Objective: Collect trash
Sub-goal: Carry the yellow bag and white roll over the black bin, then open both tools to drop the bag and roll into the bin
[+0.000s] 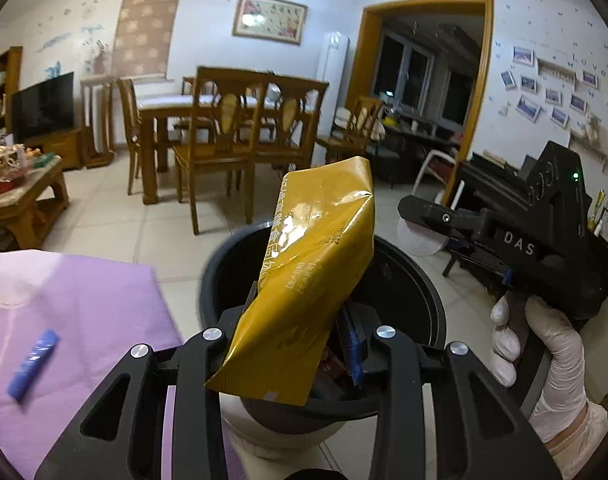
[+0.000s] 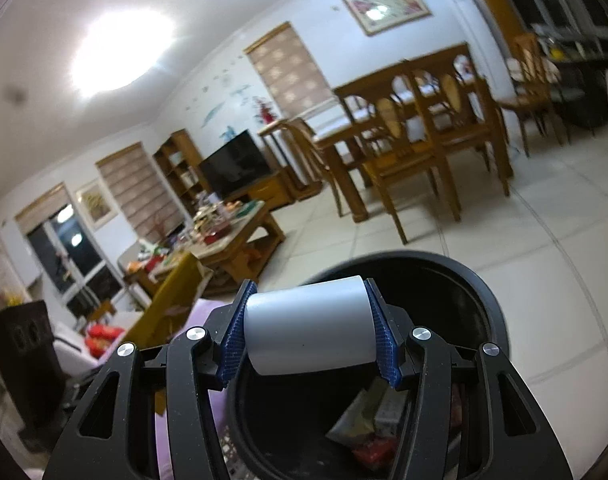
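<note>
My left gripper (image 1: 304, 336) is shut on a gold foil snack bag (image 1: 312, 264) and holds it upright over the black trash bin (image 1: 416, 280). My right gripper (image 2: 310, 330) is shut on a white paper cup (image 2: 310, 328), held sideways over the same bin (image 2: 464, 280). Several wrappers (image 2: 368, 420) lie inside the bin. The right gripper also shows in the left wrist view (image 1: 420, 216), at the right above the bin, with the cup's white rim (image 1: 418, 238) visible. The gold bag also shows in the right wrist view (image 2: 172, 300).
A purple-covered table (image 1: 84, 300) at the left carries a blue wrapper (image 1: 34, 362) and a clear plastic item (image 1: 8, 288). Wooden dining table and chairs (image 1: 232, 132) stand behind. A cluttered coffee table (image 1: 20, 188) is at far left. A dark piano (image 1: 488, 184) is at right.
</note>
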Tool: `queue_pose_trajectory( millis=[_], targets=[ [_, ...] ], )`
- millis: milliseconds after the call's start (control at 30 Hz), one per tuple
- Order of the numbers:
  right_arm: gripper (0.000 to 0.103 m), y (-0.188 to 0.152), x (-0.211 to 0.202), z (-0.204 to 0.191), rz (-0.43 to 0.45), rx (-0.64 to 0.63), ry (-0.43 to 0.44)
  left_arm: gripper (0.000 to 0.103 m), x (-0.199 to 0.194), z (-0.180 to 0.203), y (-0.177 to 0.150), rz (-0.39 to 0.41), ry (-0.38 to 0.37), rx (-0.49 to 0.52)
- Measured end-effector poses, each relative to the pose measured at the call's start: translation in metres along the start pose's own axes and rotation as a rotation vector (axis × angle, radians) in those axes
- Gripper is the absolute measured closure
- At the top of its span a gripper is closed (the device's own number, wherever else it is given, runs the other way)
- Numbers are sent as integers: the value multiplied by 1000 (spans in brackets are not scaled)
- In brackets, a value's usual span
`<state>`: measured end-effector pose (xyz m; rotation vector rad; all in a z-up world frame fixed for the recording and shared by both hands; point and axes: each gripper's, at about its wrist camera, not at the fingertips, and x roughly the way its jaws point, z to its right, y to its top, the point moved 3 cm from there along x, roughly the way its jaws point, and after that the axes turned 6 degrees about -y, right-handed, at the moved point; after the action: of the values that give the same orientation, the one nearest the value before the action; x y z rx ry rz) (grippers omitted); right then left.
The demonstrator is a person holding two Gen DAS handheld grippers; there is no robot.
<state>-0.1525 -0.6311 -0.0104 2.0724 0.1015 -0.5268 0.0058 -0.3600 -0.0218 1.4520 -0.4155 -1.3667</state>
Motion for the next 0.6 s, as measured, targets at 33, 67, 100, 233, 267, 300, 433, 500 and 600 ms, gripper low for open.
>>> queue_pose_trajectory(
  millis=[33,67,100,233,267,300,433,500,600],
  targets=[
    [49,-2,2,6,-4,9,-9,68,6,1,1,-11,0,1],
    [49,-4,5,13,-18,10,-18,68,12,2,-1,-23,0,1],
    [49,-5,7,17,-20,13,-22,67,17,2,-3,-34,2,-1],
    [49,-7,14,28,-28,28,-25,67,33,1,-12,-83,9,-12],
    [49,-8,16,29,-31,28,-25,67,38,0,-15,-99,7,-16],
    [49,-10,16,29,-35,29,-25,67,40,-1,-16,-108,8,-18],
    [49,-13,27,26,-55,35,-30,67,48,-2,-20,-137,12,-21],
    [49,-17,30,24,-66,35,-31,66,52,0,-20,-144,20,-17],
    [49,-22,37,18,-89,29,-31,63,53,1,-20,-161,39,-13]
  ],
)
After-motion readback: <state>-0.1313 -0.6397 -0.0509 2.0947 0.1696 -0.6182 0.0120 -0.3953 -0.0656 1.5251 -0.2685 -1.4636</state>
